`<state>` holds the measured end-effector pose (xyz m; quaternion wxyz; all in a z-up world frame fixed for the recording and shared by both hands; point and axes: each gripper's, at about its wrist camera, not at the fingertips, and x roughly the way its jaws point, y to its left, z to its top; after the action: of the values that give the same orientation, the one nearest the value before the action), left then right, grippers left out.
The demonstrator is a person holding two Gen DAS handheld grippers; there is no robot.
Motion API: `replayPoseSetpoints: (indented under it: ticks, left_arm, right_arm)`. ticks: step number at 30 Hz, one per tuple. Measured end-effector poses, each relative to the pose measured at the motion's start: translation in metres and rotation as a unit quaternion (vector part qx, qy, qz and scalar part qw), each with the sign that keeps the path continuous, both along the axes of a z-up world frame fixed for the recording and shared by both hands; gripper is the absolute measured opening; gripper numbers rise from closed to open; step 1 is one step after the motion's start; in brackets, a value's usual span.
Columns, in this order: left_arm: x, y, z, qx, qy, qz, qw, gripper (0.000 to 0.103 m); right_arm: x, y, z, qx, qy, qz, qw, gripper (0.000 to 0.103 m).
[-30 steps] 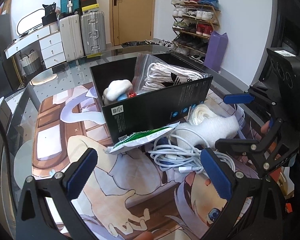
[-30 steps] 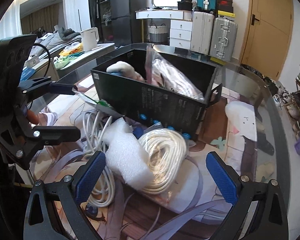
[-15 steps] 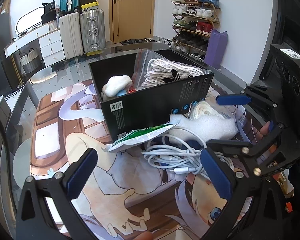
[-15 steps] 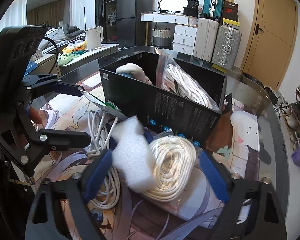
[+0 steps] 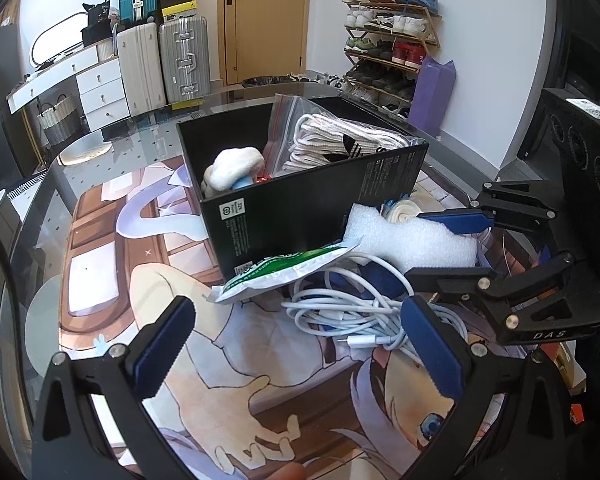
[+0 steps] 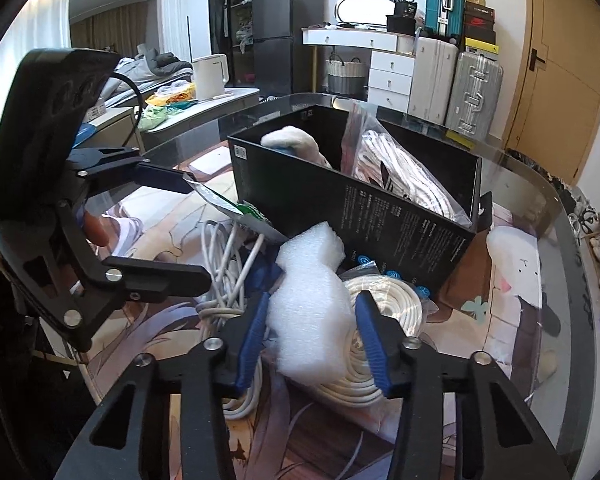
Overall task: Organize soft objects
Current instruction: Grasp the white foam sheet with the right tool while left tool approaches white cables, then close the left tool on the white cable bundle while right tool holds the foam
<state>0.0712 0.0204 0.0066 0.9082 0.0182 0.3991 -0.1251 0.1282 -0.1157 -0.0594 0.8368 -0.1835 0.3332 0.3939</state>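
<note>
Glass table point(image 5: 112, 140) with an anime-print mat point(image 5: 260, 360) under everything; suitcases point(image 5: 164, 64), a wooden door and a shoe rack point(image 5: 392, 40) behind. My right gripper point(image 6: 310, 334) has its blue pads pressed against both sides of the white foam block point(image 6: 310, 308): jaws narrowed onto it, holding it. Foam's long axis runs forward from my jaws, far end angled up-left toward the black box point(image 6: 352, 208), which sits just beyond it. My left gripper point(image 5: 296, 348) is spread wide, nothing between the pads, low over the mat.

Right wrist view shows the coiled white rope point(image 6: 380, 344) under and right of the foam, plus the box's long side; the grip is clear from here. Left wrist view shows the foam point(image 5: 416, 240) crossways, between my right gripper's point(image 5: 440, 248) fingers, ahead-right of my left jaws. It also shows a tangle of white cable point(image 5: 352, 316) just ahead between the left pads, and a green-and-white packet point(image 5: 284, 268) leaning at the box's point(image 5: 300, 208) near corner. Inside the box: a white plush thing point(image 5: 232, 168) and bagged white socks point(image 5: 340, 144).

Right gripper comes in low from the right side, fingers roughly level. Left one points forward toward the box.
</note>
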Motion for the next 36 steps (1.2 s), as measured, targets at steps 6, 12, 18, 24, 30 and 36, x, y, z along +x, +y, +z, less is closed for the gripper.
replayPoseSetpoints:
  ticks: [6, 12, 18, 24, 30, 36]
  left_arm:
    - [-0.001, -0.002, -0.002, -0.005, 0.006, -0.009, 0.9999, 0.103]
    - [-0.002, -0.007, -0.004, -0.022, 0.021, -0.032, 0.9990, 0.103]
    - [0.000, -0.018, -0.010, -0.014, 0.037, -0.040, 0.9984, 0.103]
    - [0.003, -0.022, -0.018, -0.030, 0.054, -0.041, 0.9972, 0.103]
    - [0.009, -0.023, -0.020, -0.044, 0.055, -0.040, 0.9967, 0.102]
    - [0.009, -0.024, -0.018, -0.060, 0.045, -0.046, 0.9961, 0.086]
  right_arm:
    - [-0.003, -0.008, 0.011, 0.014, -0.007, 0.009, 1.000, 0.043]
    - [-0.004, -0.021, 0.026, 0.031, -0.017, 0.007, 0.999, 0.043]
    - [-0.003, -0.026, 0.030, 0.036, -0.022, -0.001, 0.999, 0.043]
    - [-0.005, -0.025, 0.029, 0.038, -0.018, 0.001, 0.999, 0.043]
    - [-0.004, -0.025, 0.028, 0.038, -0.016, 0.002, 0.999, 0.043]
    - [-0.006, -0.025, 0.028, 0.042, -0.013, 0.005, 0.999, 0.043]
